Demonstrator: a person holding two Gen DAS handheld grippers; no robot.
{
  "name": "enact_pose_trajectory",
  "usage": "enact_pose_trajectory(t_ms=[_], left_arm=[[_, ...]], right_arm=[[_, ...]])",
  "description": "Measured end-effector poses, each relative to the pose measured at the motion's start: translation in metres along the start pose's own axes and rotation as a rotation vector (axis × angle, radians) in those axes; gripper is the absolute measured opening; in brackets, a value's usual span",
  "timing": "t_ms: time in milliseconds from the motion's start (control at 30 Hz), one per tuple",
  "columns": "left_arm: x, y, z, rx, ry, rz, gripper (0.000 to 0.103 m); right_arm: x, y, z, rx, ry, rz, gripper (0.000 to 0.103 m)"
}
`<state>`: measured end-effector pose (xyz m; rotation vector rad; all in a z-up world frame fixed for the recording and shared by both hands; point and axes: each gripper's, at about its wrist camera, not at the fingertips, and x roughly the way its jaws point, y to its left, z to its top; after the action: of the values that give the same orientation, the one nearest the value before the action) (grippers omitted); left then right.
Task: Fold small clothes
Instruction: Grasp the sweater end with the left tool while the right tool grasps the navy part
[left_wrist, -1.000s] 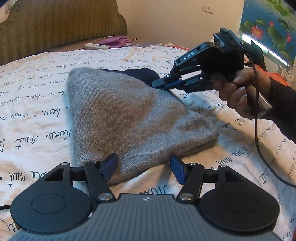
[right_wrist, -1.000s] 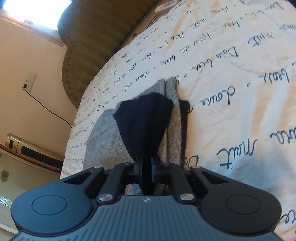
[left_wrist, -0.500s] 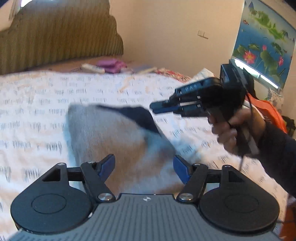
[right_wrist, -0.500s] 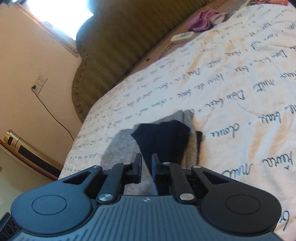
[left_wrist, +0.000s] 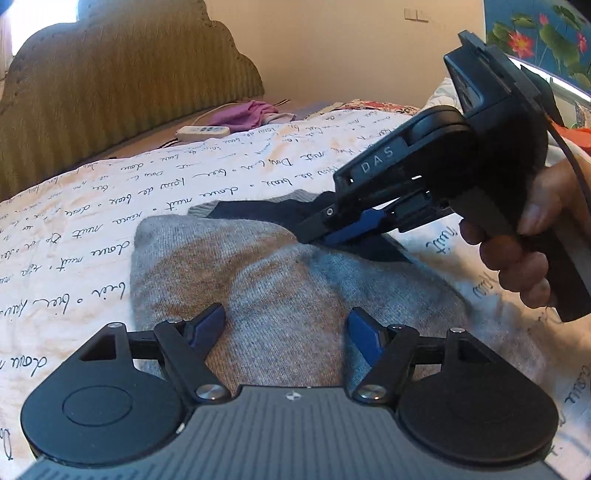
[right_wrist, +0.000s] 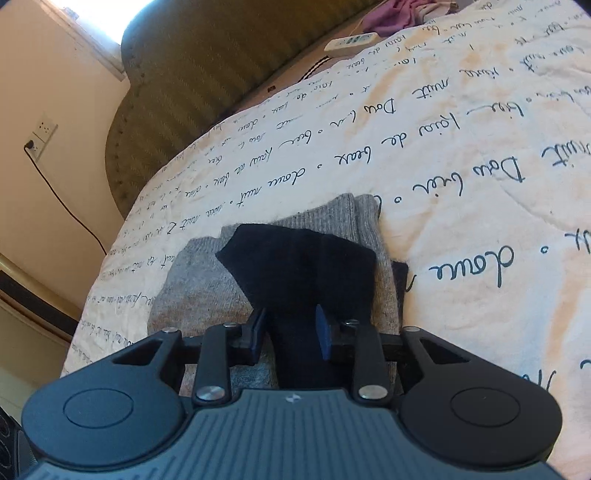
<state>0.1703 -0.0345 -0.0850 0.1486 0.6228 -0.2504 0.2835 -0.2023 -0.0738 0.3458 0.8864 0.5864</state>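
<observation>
Grey sweater on bed, 12 o'clock of wide, closing left gripper; right gripper jaws narrow, opening, dark flap between, untouched.

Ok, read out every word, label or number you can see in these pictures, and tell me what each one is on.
"DAS": raised letters on the side of the right gripper, seen from the left wrist.
"nuit", "de beaux", "douce nuit": cursive script repeated across the white bedspread; my best reading, and most other words are too distorted to read.
White remote control near the headboard: button markings too small to read.
No brands or signs.
</observation>
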Motion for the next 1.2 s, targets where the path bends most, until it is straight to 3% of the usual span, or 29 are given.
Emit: enact_pose_trajectory(t_ms=[67, 167, 233, 300, 400, 467, 533, 667, 733, 867, 1000, 1033, 1067, 1100, 1167, 1200], left_arm=[[-0.018, 0.007, 0.004, -0.035, -0.019, -0.007, 0.062], [-0.051, 0.015, 0.004, -0.082, -0.059, -0.063, 0.067], [-0.056, 0.013, 0.000, -0.063, -0.058, -0.060, 0.070], [-0.048, 0.006, -0.009, -0.061, -0.008, -0.052, 0.070], [-0.028, 0.003, -0.028, -0.053, 0.004, -0.066, 0.069], [-0.028, -0.008, -0.030, -0.004, -0.005, -0.029, 0.070], [-0.039, -0.007, -0.024, -0.036, -0.003, -0.036, 0.068], [-0.082, 0.016, -0.026, -0.157, -0.058, -0.040, 0.071], [-0.091, 0.036, -0.037, -0.273, -0.027, -0.045, 0.073], [-0.078, 0.076, -0.064, -0.591, 0.131, -0.186, 0.070], [-0.059, 0.090, -0.071, -0.765, 0.189, -0.389, 0.068], [-0.053, 0.092, -0.071, -0.803, 0.208, -0.409, 0.065], [-0.047, 0.094, -0.071, -0.835, 0.232, -0.410, 0.054], [-0.043, 0.095, -0.070, -0.842, 0.249, -0.412, 0.040], [-0.038, 0.094, -0.067, -0.842, 0.287, -0.408, 0.024], [-0.037, 0.092, -0.063, -0.824, 0.293, -0.400, 0.019]], right_arm=[[-0.020, 0.012, -0.004, -0.014, -0.048, -0.030, 0.030], [-0.045, 0.021, -0.019, -0.003, -0.091, 0.104, 0.039], [-0.042, 0.021, -0.031, 0.012, -0.051, 0.138, 0.068], [-0.023, 0.017, -0.043, -0.014, 0.021, 0.053, 0.068], [-0.020, 0.004, -0.051, -0.023, -0.027, 0.083, 0.067], [-0.024, 0.012, -0.046, -0.023, -0.010, 0.049, 0.067], [-0.036, 0.022, -0.047, -0.040, -0.015, 0.018, 0.067], [-0.082, 0.013, -0.064, -0.028, -0.031, 0.132, 0.068], [-0.095, -0.002, -0.076, 0.012, -0.003, 0.157, 0.068], [-0.098, -0.035, -0.098, 0.131, 0.079, 0.139, 0.070], [-0.079, -0.046, -0.104, 0.217, 0.143, 0.212, 0.070], [-0.075, -0.046, -0.102, 0.237, 0.151, 0.228, 0.070], [-0.071, -0.046, -0.100, 0.250, 0.158, 0.247, 0.070], [-0.067, -0.045, -0.100, 0.249, 0.165, 0.249, 0.067], [-0.060, -0.044, -0.098, 0.247, 0.186, 0.239, 0.039], [-0.058, -0.045, -0.099, 0.248, 0.198, 0.234, 0.018]])
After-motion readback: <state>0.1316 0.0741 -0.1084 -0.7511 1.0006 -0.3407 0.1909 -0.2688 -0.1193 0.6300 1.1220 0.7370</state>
